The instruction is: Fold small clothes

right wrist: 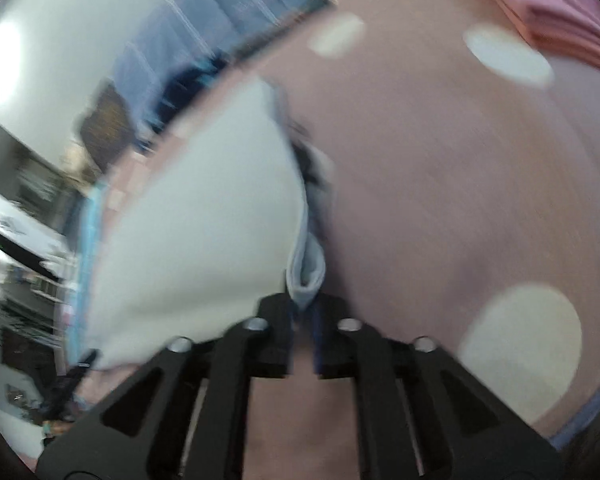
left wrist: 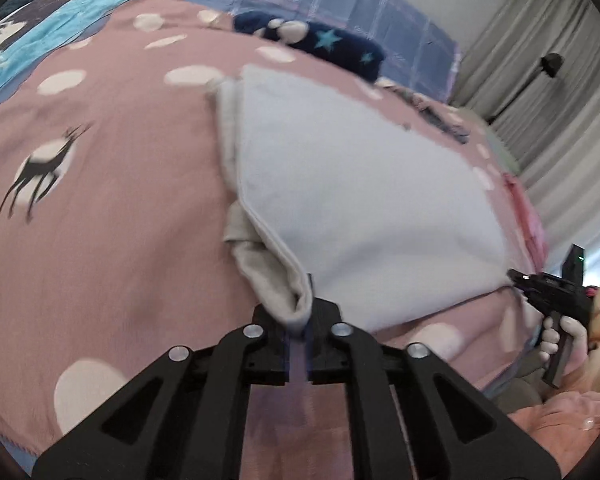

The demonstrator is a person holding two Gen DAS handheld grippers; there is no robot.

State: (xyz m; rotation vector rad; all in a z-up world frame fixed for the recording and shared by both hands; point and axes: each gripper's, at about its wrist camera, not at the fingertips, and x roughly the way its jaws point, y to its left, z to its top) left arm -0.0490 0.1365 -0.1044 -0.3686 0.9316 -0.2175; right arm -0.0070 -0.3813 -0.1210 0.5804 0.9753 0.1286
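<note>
A light grey small garment (left wrist: 352, 208) lies spread on the pink spotted bedspread (left wrist: 112, 208). My left gripper (left wrist: 299, 320) is shut on its near left corner, where the cloth bunches between the fingers. My right gripper (left wrist: 518, 280) shows at the right edge of the left wrist view, pinching the garment's right corner. In the blurred right wrist view the right gripper (right wrist: 303, 308) is shut on a folded edge of the same garment (right wrist: 204, 224), which stretches away to the left.
A dark blue star-patterned cloth (left wrist: 332, 46) and a blue checked pillow (left wrist: 340, 0) lie at the far side of the bed. Pink folded clothes (right wrist: 560, 12) sit at the upper right. Grey curtains (left wrist: 560, 100) hang to the right.
</note>
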